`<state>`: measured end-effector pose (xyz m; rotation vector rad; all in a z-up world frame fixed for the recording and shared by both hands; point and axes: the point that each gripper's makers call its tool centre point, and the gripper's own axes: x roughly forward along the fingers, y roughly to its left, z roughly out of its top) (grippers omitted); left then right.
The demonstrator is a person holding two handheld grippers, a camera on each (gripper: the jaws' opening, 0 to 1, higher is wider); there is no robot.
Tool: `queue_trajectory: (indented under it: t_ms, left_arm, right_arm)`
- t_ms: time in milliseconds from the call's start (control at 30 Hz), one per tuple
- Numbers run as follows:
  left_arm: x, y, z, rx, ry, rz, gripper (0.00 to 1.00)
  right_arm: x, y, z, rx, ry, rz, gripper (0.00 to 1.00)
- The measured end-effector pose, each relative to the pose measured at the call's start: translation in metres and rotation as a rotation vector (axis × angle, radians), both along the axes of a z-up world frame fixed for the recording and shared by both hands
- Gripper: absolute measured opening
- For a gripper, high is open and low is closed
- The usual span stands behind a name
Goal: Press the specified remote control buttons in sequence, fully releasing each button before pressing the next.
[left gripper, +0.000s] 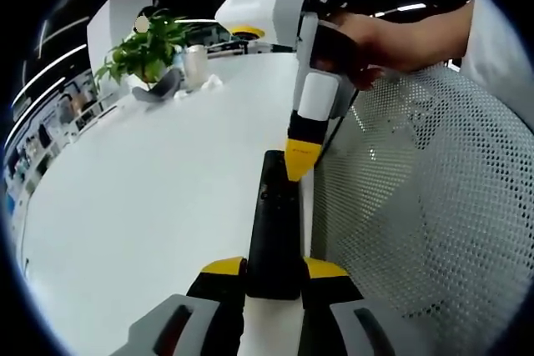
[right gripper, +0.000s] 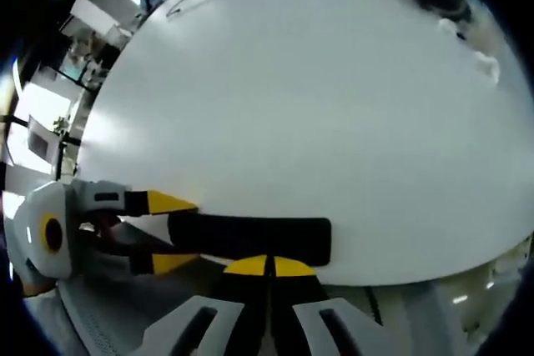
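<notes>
Two grippers share one job at the near edge of the white table point(left gripper: 150, 198). Furthest left in the left gripper view, a potted plant point(left gripper: 146, 47) and a few small things stand at the far edge, well clear of the work. Next comes the black remote control point(left gripper: 274, 223), lying lengthwise along the table's edge; the left gripper point(left gripper: 274, 271) has its yellow-tipped jaws closed against the remote's near end, one on each side, seemingly to steady it so a press cannot shove it away. Right of that, the right gripper point(left gripper: 302, 160) comes down with its jaws brought together into a single point, the tip on or just above the button face; contact is hard to judge. A white mesh chair point(left gripper: 425, 206) sits beside the table.
</notes>
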<state>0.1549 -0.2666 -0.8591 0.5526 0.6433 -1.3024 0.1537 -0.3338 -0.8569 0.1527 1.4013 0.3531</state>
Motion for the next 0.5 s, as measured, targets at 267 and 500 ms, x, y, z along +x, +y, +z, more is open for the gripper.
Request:
queue_trajectory:
  t_ms: [267,500]
  left_arm:
    - [0.0002,0.0003,-0.0005,0.002,-0.002,-0.001,0.25]
    - [0.0001,-0.0001,0.0002,0.008,-0.013,-0.010,0.25]
  right_arm:
    - [0.0009,-0.0013,-0.0004,0.023,0.009,-0.022,0.00]
    - [0.0008,-0.0009,0.0011,0.074,0.033,-0.076,0.00]
